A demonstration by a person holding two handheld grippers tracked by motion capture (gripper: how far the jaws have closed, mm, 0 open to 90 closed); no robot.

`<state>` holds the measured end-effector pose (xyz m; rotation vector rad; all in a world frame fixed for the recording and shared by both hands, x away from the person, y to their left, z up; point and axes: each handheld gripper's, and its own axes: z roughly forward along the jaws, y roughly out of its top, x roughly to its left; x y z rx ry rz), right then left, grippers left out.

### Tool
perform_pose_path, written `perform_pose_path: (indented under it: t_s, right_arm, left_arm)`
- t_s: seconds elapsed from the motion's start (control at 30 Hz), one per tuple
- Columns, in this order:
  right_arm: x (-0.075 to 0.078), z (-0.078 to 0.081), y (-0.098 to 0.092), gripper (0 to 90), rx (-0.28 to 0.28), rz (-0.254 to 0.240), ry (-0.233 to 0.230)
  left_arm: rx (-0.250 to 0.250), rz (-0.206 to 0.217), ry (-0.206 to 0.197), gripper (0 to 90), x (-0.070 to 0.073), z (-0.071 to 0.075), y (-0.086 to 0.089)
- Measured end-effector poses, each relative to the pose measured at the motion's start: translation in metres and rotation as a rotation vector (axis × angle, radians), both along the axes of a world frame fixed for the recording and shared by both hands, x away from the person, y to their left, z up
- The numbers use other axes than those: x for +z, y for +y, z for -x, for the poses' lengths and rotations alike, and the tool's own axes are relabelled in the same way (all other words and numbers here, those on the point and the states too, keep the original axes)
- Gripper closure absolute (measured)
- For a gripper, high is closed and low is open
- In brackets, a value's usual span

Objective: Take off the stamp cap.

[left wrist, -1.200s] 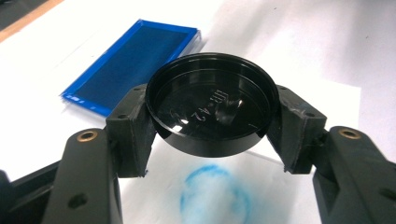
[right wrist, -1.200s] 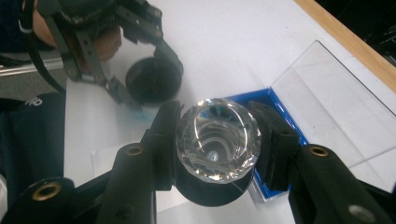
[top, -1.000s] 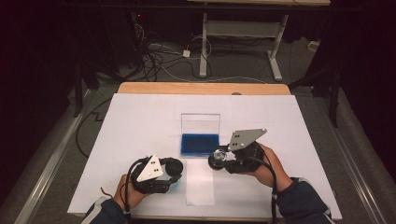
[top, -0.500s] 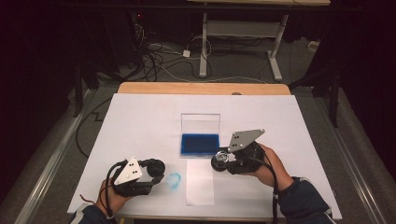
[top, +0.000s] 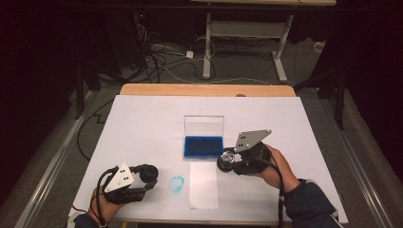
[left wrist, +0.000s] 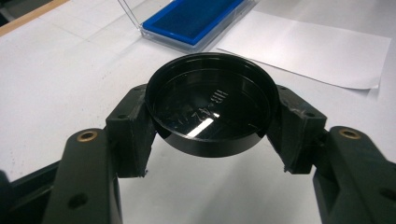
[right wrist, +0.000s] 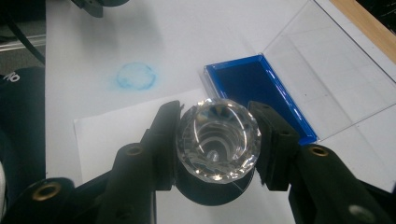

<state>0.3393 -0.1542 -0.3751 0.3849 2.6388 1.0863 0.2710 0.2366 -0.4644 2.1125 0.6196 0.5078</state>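
Here, left tongs clamp black cap.

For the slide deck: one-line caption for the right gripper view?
Right gripper clamps a faceted clear stamp over white paper, beside the open blue ink pad.

The high view is dim around its borders, where the floor is almost black, and only the white table cover is well lit from above, with soft, short shadows. In the left gripper view, a white glare streak lies on the shiny round black cap. In the right gripper view, the faceted clear glass piece sparkles and stays sharp, while the nearest black parts look slightly soft.
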Motion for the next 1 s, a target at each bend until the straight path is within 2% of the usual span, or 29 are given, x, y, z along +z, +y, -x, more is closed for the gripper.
perform_pose_path:
  t_s: [0.57,0.87,1.0]
  right_arm:
    - [0.003,-0.004,0.001,56.5,-0.007,-0.002,-0.018]
    - [0.009,-0.007,0.009,56.5,-0.002,-0.020,-0.031]
    - [0.007,-0.010,0.013,56.5,-0.001,-0.010,-0.035]
  left_arm:
    - [0.006,0.002,0.010,36.5,-0.003,0.001,0.003]
    - [0.004,-0.004,0.016,36.5,-0.004,0.000,0.002]
    - [0.002,-0.007,0.021,36.5,-0.006,0.000,0.001]
